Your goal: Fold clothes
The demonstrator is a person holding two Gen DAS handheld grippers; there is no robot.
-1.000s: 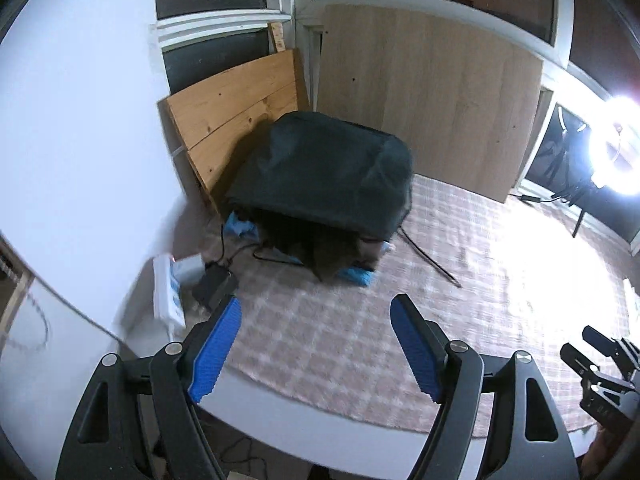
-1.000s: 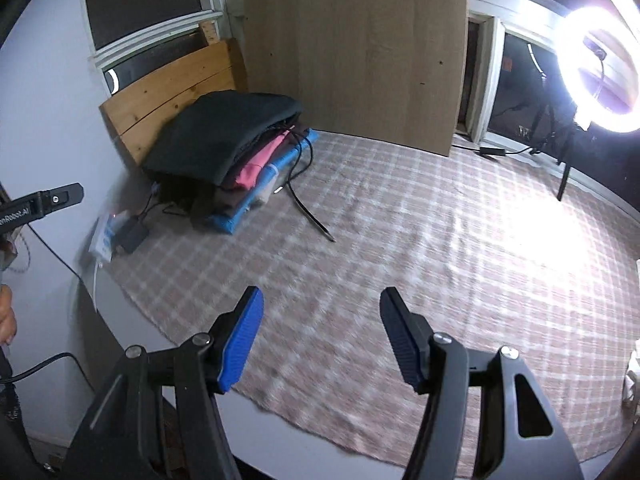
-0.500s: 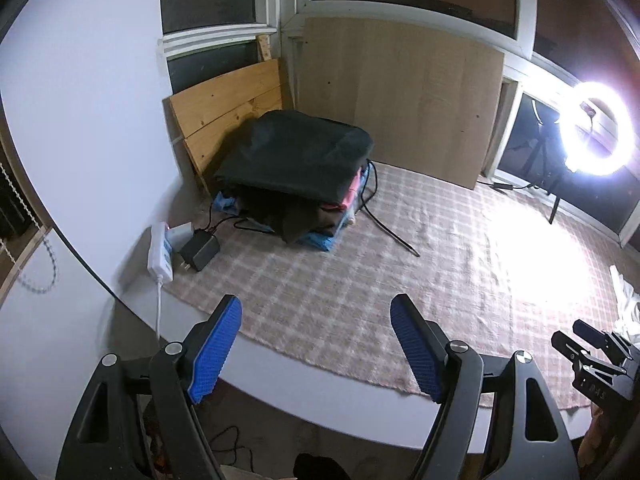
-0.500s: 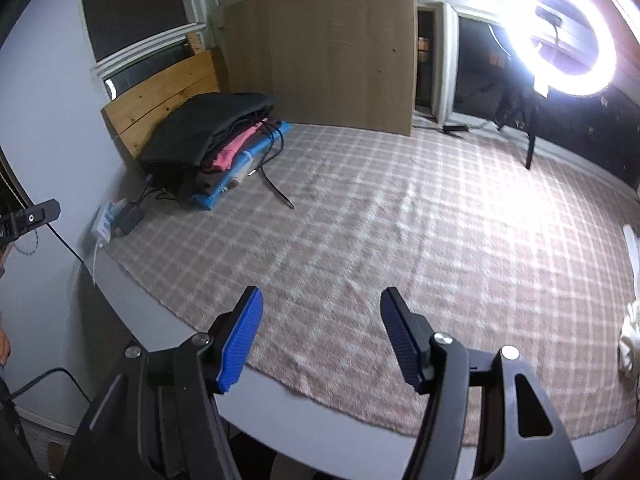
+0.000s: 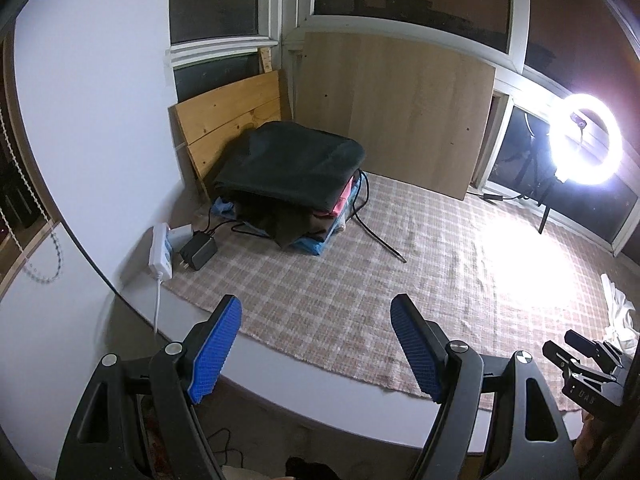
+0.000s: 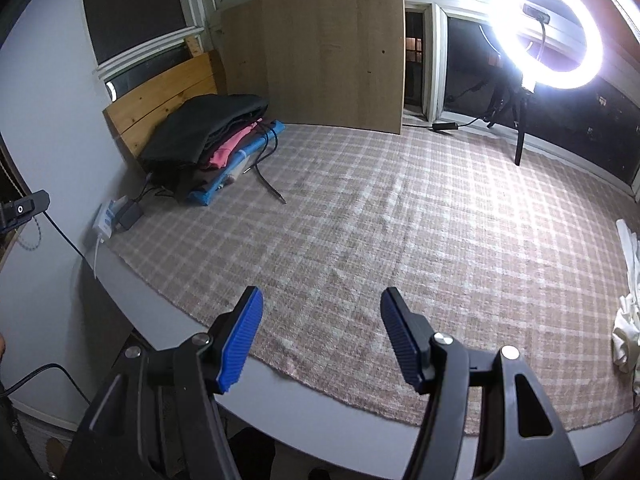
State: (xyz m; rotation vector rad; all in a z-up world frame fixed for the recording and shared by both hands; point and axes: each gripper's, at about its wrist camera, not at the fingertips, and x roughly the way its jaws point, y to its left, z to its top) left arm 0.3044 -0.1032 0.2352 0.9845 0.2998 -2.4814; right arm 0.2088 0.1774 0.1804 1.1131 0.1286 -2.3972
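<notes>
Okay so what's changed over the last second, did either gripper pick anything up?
No. Both views have pulled back from the folded clothes pile, so it looks smaller and more of the checked cloth shows. The left gripper and right gripper stay open and empty. The pile, power strip and white garment lie as before.

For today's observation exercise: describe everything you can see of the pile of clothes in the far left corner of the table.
The pile of clothes sits in the far left corner on the checked cloth, against the leaning wooden boards. A large dark garment drapes over the top, hanging down the front. Beneath it show folded pink and brownish layers, all on a blue base. The stack looks soft and roughly squared. A black cable runs out beside it. Neither gripper touches it.
</notes>
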